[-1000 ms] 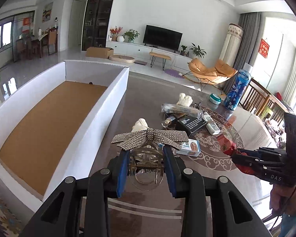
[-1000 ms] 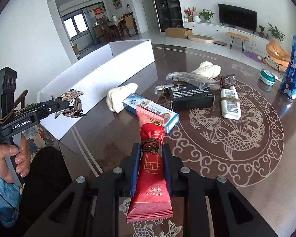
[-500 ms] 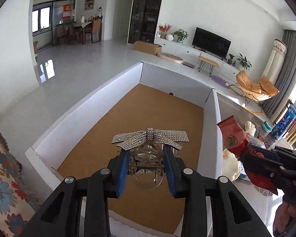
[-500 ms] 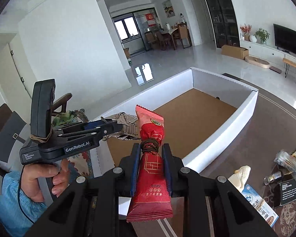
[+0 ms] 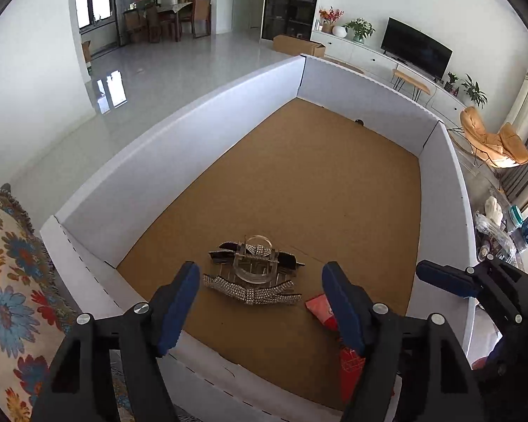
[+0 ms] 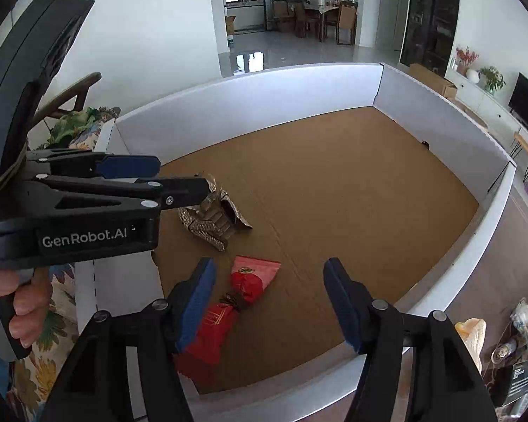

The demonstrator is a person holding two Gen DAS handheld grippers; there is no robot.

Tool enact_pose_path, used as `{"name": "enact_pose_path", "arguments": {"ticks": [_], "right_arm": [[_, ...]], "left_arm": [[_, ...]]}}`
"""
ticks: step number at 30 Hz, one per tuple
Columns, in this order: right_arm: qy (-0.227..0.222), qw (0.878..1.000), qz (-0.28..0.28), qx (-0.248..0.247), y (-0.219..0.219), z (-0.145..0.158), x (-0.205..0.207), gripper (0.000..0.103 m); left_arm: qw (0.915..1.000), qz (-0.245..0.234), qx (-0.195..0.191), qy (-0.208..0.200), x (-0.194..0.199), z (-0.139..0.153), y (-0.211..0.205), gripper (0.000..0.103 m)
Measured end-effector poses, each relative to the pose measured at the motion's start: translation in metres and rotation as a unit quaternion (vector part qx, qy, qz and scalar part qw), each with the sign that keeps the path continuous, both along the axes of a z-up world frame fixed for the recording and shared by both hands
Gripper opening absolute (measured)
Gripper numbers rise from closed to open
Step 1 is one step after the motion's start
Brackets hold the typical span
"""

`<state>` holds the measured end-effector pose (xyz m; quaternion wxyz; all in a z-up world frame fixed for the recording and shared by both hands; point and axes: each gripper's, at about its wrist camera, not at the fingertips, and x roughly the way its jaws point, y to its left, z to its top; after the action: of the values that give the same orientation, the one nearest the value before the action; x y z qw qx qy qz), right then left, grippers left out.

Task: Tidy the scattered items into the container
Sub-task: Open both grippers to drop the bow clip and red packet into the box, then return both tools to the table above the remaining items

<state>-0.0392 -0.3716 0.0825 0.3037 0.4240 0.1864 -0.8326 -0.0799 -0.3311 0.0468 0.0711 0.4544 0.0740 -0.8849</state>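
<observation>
Left tool [image 5: 257, 299]: jaws have just been opening and stand wide, holding nothing; it hangs over the near end of the container.
Hair clip [image 5: 255, 274]: rhinestone bow on a clear claw, lying free on the brown floor of the container, between the left tool's pads but touched by neither.
Hair clip handling: light, stiff and probably brittle at the clear claw; the studded bow looks snaggy. Best taken across the claw body, not by the bow's thin wings.
Container [image 5: 179, 161]: low white-walled box with a cardboard floor, otherwise bare.
Red packet [image 6: 243, 299]: lying on the container floor just right of the hair clip, apart from it, with a dark band round its waist.
Red packet handling: light, soft, crinkly foil that likely slips; the banded waist gives the surest hold.
Right tool [image 6: 267, 302]: jaws have just been opening, wide apart above the red packet, gripping nothing.
Counter [image 6: 510, 256]: dark surface right of the container, with more scattered items at its far right edge, yet to be tidied.
</observation>
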Motion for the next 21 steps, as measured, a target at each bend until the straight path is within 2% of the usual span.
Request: {"name": "enact_pose_path", "arguments": {"ticks": [3,8,10,11,13,15,16,18,20,21], "right_arm": [[0.015,0.999,0.011,0.030,-0.002,-0.004,0.005,0.065],[0.011,1.000,-0.006,0.005,0.015,0.000,0.016,0.065],[0.018,1.000,-0.007,-0.010,0.021,0.004,0.023,0.065],[0.029,0.999,-0.016,-0.023,0.027,0.009,0.026,0.065],[0.095,0.993,-0.048,-0.055,0.048,0.026,0.041,0.066],[0.164,0.980,-0.075,-0.087,0.079,0.043,0.063,0.088],[0.190,0.973,-0.088,-0.100,0.096,0.049,0.074,0.103],[0.219,0.963,-0.105,-0.117,0.133,0.054,0.094,0.103],[0.224,0.959,-0.133,-0.113,0.171,0.050,0.107,0.103],[0.220,0.958,-0.149,-0.108,0.190,0.045,0.111,0.103]], "left_arm": [[1.0000,-0.002,-0.006,0.001,0.005,-0.001,0.004,0.073],[0.9999,0.000,-0.009,0.011,0.015,0.000,0.010,0.073],[0.9995,0.005,-0.014,0.027,0.019,0.006,0.011,0.073],[0.9990,0.007,-0.018,0.040,0.022,0.012,0.014,0.073],[0.9972,0.007,-0.025,0.071,0.032,0.026,0.022,0.073],[0.9949,-0.002,-0.027,0.097,0.043,0.042,0.035,0.073],[0.9938,-0.011,-0.025,0.108,0.047,0.050,0.044,0.074],[0.9908,-0.033,-0.020,0.130,0.057,0.065,0.065,0.079],[0.9868,-0.058,-0.017,0.150,0.068,0.077,0.094,0.094],[0.9845,-0.073,-0.015,0.159,0.074,0.080,0.110,0.097]]}}
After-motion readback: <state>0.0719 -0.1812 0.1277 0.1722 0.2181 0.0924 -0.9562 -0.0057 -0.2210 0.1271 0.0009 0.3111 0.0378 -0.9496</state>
